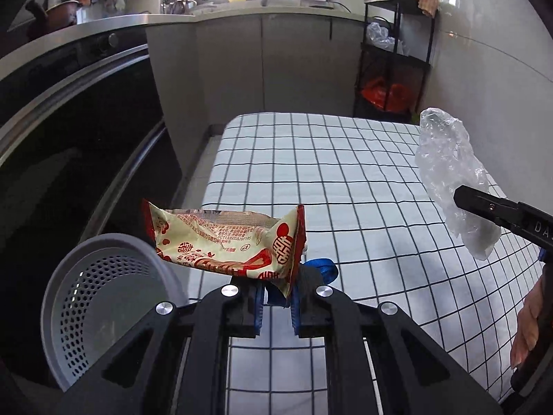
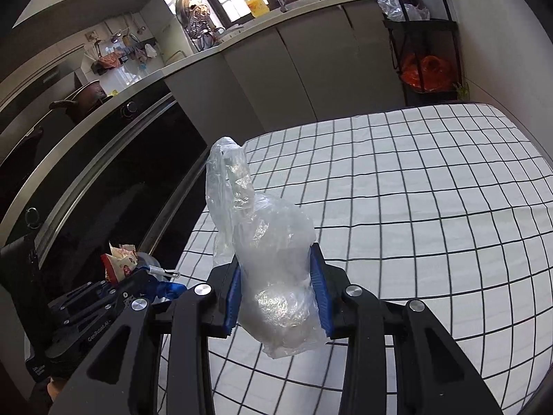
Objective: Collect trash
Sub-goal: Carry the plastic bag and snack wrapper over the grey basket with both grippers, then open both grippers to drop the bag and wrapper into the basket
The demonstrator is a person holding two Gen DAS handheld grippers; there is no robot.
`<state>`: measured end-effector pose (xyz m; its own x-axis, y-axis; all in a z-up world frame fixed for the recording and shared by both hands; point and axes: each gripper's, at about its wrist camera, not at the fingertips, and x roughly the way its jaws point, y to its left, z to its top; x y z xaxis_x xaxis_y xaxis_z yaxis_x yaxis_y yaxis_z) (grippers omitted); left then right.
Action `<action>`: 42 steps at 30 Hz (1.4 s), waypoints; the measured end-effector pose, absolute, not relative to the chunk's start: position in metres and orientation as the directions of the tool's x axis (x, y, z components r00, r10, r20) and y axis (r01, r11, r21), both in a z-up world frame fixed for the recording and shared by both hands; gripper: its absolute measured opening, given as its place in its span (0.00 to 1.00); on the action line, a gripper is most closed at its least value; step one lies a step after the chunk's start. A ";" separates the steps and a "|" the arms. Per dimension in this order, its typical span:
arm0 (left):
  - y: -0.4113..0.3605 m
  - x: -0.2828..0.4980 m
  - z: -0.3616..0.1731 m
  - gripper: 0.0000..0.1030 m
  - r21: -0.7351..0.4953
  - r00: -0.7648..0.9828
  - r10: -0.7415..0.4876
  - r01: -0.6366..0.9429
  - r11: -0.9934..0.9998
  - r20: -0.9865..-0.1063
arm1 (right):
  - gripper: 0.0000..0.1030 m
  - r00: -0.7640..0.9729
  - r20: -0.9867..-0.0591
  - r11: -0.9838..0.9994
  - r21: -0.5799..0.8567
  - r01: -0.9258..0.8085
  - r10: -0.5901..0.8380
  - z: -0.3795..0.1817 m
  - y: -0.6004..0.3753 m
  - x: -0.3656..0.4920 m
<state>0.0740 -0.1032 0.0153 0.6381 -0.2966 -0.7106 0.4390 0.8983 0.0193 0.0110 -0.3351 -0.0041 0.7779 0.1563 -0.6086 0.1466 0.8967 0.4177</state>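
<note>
My left gripper [image 1: 276,297] is shut on a cream and red snack wrapper [image 1: 228,242], held up above the table's left edge. Just left of it and lower stands a grey perforated waste basket [image 1: 100,304]. My right gripper [image 2: 278,294] is shut on a crumpled clear plastic bag [image 2: 269,249], which sticks up between the blue pads. In the left wrist view that plastic bag [image 1: 449,173] hangs at the right, pinched by the right gripper's black finger [image 1: 490,207]. In the right wrist view the left gripper [image 2: 131,280] with the wrapper [image 2: 119,263] shows at the lower left.
A table with a white, black-gridded cloth [image 1: 328,180] fills the middle. A dark oven front [image 1: 69,145] runs along the left. A black shelf rack with orange bags [image 1: 390,93] stands at the far right corner. A hand [image 1: 528,325] shows at the right edge.
</note>
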 end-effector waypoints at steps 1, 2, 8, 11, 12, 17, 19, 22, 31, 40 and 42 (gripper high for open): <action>-0.094 0.072 0.019 0.12 0.024 0.648 -0.286 0.424 0.905 -0.706 | 0.34 0.782 -0.601 0.900 0.416 0.131 0.164 -0.001 -0.327 0.012; -0.088 0.070 0.023 0.12 0.027 0.657 -0.277 0.412 0.911 -0.701 | 0.34 0.785 -0.595 0.901 0.417 0.117 0.174 0.001 -0.319 0.013; -0.037 0.058 0.043 0.12 0.052 0.708 -0.206 0.325 0.944 -0.675 | 0.34 0.784 -0.576 0.905 0.423 0.043 0.232 0.011 -0.270 0.019; -0.013 0.053 0.045 0.12 0.059 0.724 -0.170 0.280 0.958 -0.669 | 0.34 0.781 -0.570 0.909 0.416 0.005 0.256 0.015 -0.242 0.023; -0.004 0.052 0.045 0.12 0.061 0.728 -0.156 0.262 0.963 -0.668 | 0.34 0.779 -0.568 0.910 0.414 -0.009 0.265 0.015 -0.234 0.025; 0.033 0.053 0.043 0.12 0.066 0.739 -0.090 0.179 0.982 -0.668 | 0.34 0.762 -0.572 0.913 0.404 -0.062 0.304 0.014 -0.194 0.036; 0.048 0.054 0.043 0.12 0.067 0.747 -0.064 0.145 0.987 -0.662 | 0.34 0.752 -0.575 0.910 0.408 -0.078 0.322 0.012 -0.180 0.041; 0.065 0.057 0.040 0.12 0.060 0.753 -0.035 0.099 0.993 -0.657 | 0.34 0.733 -0.585 0.907 0.408 -0.102 0.346 0.007 -0.158 0.050; 0.099 0.069 0.019 0.12 0.021 0.735 0.015 -0.001 1.000 -0.677 | 0.34 0.687 -0.613 0.903 0.399 -0.158 0.390 -0.007 -0.108 0.070; 0.116 0.086 -0.001 0.12 -0.008 0.686 0.010 -0.022 1.000 -0.728 | 0.34 0.637 -0.669 0.919 0.347 -0.188 0.383 -0.025 -0.081 0.084; 0.119 0.089 -0.004 0.12 -0.023 0.674 0.001 -0.027 0.999 -0.739 | 0.34 0.628 -0.683 0.925 0.328 -0.192 0.373 -0.027 -0.074 0.087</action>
